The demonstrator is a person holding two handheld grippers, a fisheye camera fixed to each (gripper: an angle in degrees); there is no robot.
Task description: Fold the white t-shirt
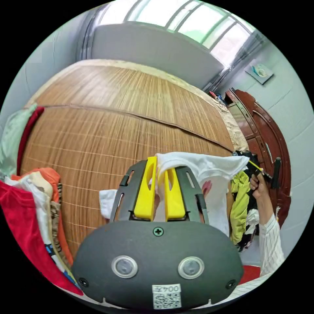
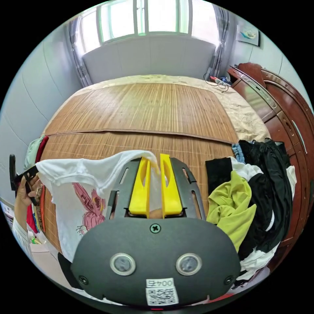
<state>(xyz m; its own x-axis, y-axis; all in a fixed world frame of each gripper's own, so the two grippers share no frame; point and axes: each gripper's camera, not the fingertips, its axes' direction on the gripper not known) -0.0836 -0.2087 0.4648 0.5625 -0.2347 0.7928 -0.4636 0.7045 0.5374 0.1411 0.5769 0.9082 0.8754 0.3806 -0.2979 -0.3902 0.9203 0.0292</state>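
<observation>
White t-shirt [image 2: 81, 183] between yellow jaws, lower hem hidden behind hand-held gripper [image 2: 155, 170]

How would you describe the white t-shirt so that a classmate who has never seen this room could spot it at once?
Find the bed covered by a bamboo mat. Over its near edge, the white t-shirt hangs stretched between the left gripper and right gripper. Unlike the black and lime clothes heaped beside it, it is white with a pink drawing on its front.

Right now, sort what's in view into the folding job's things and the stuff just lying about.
Job:
- white t-shirt with a pink print
- left gripper, shut on it
- right gripper, shut on it
- woven bamboo mat

Lying about:
- black and lime-green clothes pile
- red and orange clothes stack
- dark wooden cabinet
</observation>
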